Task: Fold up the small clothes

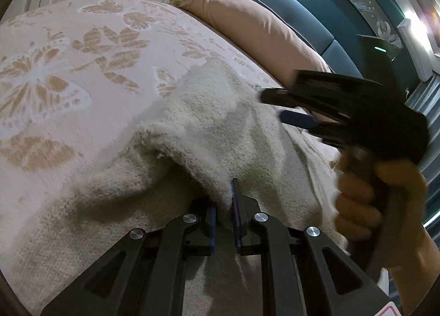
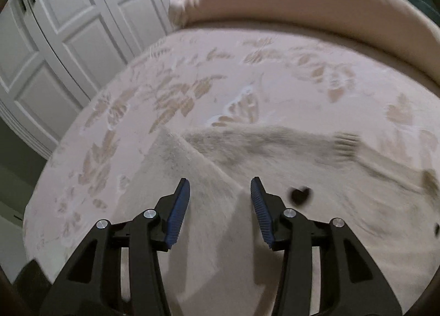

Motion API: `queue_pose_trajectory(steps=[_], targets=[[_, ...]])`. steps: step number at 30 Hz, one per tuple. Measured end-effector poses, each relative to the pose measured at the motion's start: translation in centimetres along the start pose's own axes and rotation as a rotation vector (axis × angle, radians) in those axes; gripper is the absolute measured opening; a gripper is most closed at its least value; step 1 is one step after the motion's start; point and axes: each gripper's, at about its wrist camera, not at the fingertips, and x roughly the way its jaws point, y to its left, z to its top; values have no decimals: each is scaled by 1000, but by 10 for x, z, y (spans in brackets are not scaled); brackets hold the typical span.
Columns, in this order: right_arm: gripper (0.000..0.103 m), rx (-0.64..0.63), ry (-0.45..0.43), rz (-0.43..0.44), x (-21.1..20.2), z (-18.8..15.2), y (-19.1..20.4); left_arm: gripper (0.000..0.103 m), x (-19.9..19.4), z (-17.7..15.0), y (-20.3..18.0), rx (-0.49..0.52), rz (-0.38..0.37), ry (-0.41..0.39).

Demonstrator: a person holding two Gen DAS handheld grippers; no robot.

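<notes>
1. The cream fuzzy sweater [image 1: 209, 112] lies on the bed cover [image 1: 55, 68], which is printed with butterflies and leaves. A pink pillow [image 1: 247, 30] lies at the far edge.
2. Left gripper [image 1: 224, 206]: jaws clenched on a lifted fold of the sweater's edge, with fabric bunched between the blue pads. The fold arches up off the rest of the garment.
3. Right gripper [image 2: 220, 206]: jaws released, nothing between the pads. It hangs above the sweater's flat body; a sleeve [image 2: 275, 143] stretches away across the bed cover. Small dark marks show on the knit, blurred.
4. In the left view the right gripper sits beside the raised fold, held by the person's hand [image 1: 365, 192]. Whether it touches the cloth, I cannot tell.
5. Risks, as judged:
   - The grip is only a thin pinch, so the fluffy knit could slip out if pulled fast.
   - With one side held, the fold may land skewed.
   - The loose sleeve could drag and bunch underneath.
</notes>
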Motion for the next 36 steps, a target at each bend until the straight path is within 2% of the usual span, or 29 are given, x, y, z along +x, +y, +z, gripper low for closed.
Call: queue_pose_trajectory(steps=[1, 2, 3, 6, 9, 10, 13, 15, 16, 18, 20, 22, 24, 26, 28, 30, 32, 33, 35, 36], targets=[[35, -18, 19, -2, 8, 0, 3, 13, 0, 0, 0, 1, -1, -2], [14, -51, 32, 14, 11, 1, 7, 13, -1, -1, 0, 2, -3, -4], [8, -77, 26, 12, 15, 1, 9, 13, -1, -1, 0, 3, -4, -5], [5, -142, -57, -1, -5, 9, 16, 13, -2, -2, 0, 5, -7, -11], [5, -111, -151, 15, -26, 23, 10, 13, -3, -4, -1, 13, -10, -15], [5, -101, -155, 12, -23, 25, 8, 13, -3, -4, -1, 16, -9, -14], [5, -107, 3, -88, 29, 14, -4, 13, -3, -6, -3, 23, -2, -13], [7, -88, -11, -92, 35, 8, -7, 13, -3, -7, -4, 26, 0, -11], [8, -21, -33, -54, 23, 12, -11, 13, -3, -7, -4, 25, 0, -12], [9, 34, -91, 12, -8, 9, -17, 13, -3, -7, -4, 24, -2, -11], [12, 69, -180, -6, -55, -10, -31, 13, -3, -7, -4, 23, -1, -11], [19, 148, -203, -13, -91, -39, -58, 13, -3, -6, -5, 22, 1, -10], [27, 235, -220, -86, -130, -81, -94, 13, -3, -5, -5, 18, 0, -7], [36, 304, -220, -223, -162, -126, -126, 13, -4, -3, -4, 4, -8, 0], [44, 373, -220, -319, -187, -161, -151, 13, -7, 3, -1, -30, -30, 14], [54, 460, -216, -334, -207, -194, -174, 15, -20, 11, 4, -90, -40, 3], [59, 507, -203, -321, -211, -210, -188, 24, -36, 20, 8, -115, 21, -56], [59, 519, -196, -306, -209, -213, -193, 24, -41, 24, 10, -123, 76, -78], [59, 528, -176, -252, -199, -213, -199, 24, -38, 33, 15, -151, 107, -47], [41, 527, -174, -217, -192, -209, -199, 24, -33, 35, 14, -140, 130, -19]])
